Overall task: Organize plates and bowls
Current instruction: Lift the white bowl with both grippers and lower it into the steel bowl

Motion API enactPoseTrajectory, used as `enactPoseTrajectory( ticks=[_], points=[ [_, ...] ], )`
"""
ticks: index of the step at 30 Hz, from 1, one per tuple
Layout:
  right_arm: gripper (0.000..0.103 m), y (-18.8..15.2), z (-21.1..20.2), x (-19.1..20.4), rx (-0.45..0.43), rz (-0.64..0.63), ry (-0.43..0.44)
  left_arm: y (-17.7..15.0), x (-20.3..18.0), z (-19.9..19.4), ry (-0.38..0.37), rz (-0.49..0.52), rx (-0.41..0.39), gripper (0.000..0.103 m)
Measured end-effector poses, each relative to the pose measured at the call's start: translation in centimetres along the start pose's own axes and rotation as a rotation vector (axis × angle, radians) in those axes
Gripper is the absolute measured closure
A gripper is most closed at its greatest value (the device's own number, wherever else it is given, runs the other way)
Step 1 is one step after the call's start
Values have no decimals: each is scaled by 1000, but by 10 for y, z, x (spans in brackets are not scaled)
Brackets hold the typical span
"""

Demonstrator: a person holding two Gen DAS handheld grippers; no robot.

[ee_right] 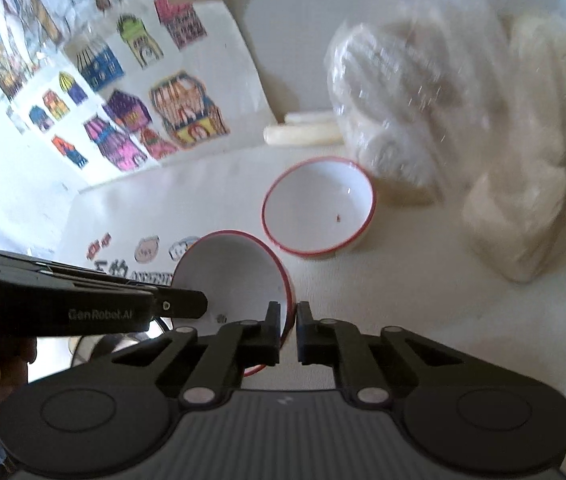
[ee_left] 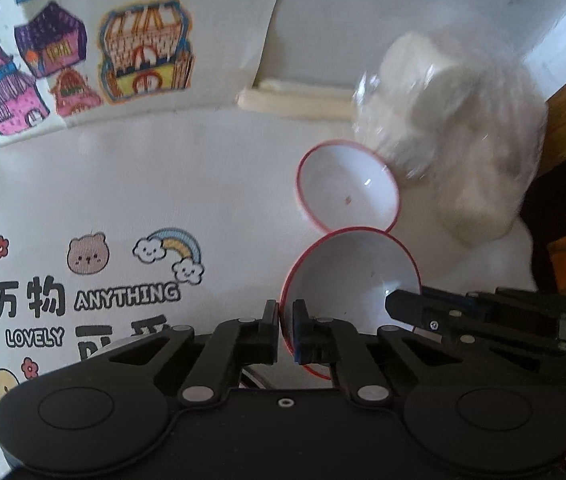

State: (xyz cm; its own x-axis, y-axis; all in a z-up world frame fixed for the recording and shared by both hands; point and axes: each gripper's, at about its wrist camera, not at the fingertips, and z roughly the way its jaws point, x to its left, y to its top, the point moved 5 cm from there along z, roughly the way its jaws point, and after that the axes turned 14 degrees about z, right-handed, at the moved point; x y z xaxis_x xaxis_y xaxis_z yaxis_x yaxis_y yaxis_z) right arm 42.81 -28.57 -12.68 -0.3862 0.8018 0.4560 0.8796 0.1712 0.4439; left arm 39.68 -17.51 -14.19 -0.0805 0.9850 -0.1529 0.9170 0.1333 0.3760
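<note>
So both tools are clamped on the same bowl right now; the left tool has its jaws pinched narrow on the near bowl's left rim, and the right tool is pinched just as tight on the opposite side of that rim; you can see each one poking into the other's view. The bowl looks tilted up toward the cameras, so I'd guess it's off the counter, though I can't see its base to be sure.

The second bowl sits upright on the counter just beyond, toward the back right, right next to a plastic bag of white stuff; there's a little dark speck inside it. Both are white with a red rim; same kind, so they should nest fine.

Step in hand, I reckon: carrying the first bowl over to stack it in the other one. Next move needs both hands travelling together, levelling the bowl, centring it above the far one, lowering it in, then letting go on both sides; and watch that bag crowding the far rim.
</note>
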Motion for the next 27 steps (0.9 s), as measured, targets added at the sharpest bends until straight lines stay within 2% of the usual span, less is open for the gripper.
enactPoseTrajectory(
  ticks=[5,11,18,27],
  points=[
    [95,3,-22,-5,-40,17,12,6,-15,-16,-30,3,-49,97],
    [95,-5,-49,-19,-70,35,2,1,-40,-25,-75,33,-62,97],
    [94,-24,-73,-40,-60,93,-2,-13,-63,-28,-141,45,-25,97],
    [94,-54,-81,-59,-11,127,-28,-36,-83,-17,-163,67,52,97]
  ],
)
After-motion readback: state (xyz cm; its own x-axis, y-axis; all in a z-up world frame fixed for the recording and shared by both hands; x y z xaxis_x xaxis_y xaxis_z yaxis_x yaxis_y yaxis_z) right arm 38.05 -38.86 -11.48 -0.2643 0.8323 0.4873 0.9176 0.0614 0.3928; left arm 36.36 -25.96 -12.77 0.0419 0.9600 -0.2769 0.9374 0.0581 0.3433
